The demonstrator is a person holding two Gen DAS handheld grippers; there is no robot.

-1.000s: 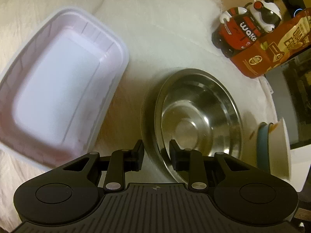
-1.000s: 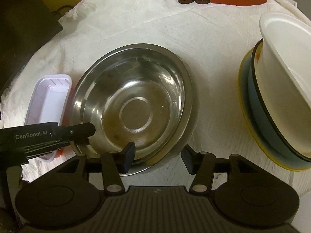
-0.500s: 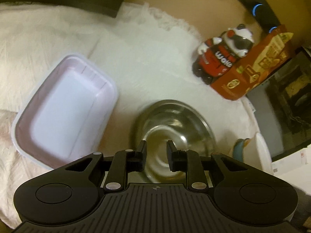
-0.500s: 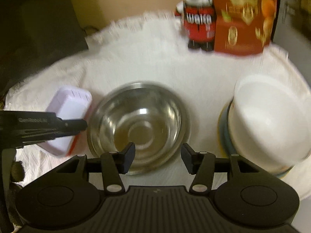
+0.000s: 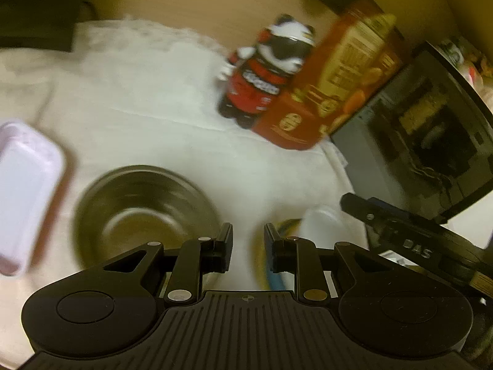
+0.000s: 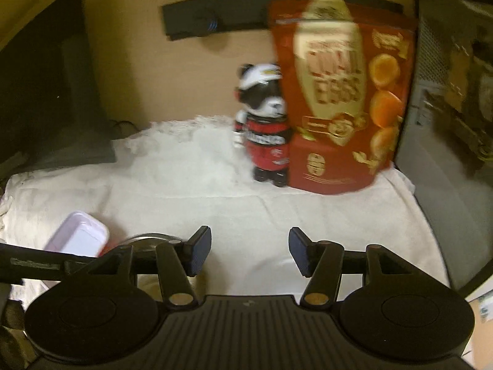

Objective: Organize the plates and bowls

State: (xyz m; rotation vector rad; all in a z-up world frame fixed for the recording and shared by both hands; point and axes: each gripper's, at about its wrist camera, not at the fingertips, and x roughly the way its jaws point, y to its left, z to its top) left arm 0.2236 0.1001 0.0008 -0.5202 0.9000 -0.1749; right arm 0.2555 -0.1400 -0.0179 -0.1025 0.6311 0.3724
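A steel bowl (image 5: 138, 212) sits on the white cloth, low and left in the left wrist view; only its rim (image 6: 148, 236) shows in the right wrist view. A white bowl (image 5: 323, 219) on blue and yellow plates (image 5: 274, 277) stands to its right, partly hidden by my fingers. A pale plastic tray (image 5: 24, 191) lies at the left and also shows in the right wrist view (image 6: 77, 234). My left gripper (image 5: 248, 246) is empty, jaws a narrow gap apart, held above the table. My right gripper (image 6: 249, 254) is open and empty, raised above the cloth.
A panda figure (image 6: 265, 132) and a red snack box (image 6: 342, 98) stand at the back of the table. A dark cabinet (image 6: 453, 123) is at the right, a dark object (image 6: 46, 92) at the left. The right gripper's body (image 5: 409, 240) shows at the right.
Both grippers have pulled back and risen away from the steel bowl. The left view has swung right; the right view has tilted up toward the back wall. The bowl stays on the cloth.
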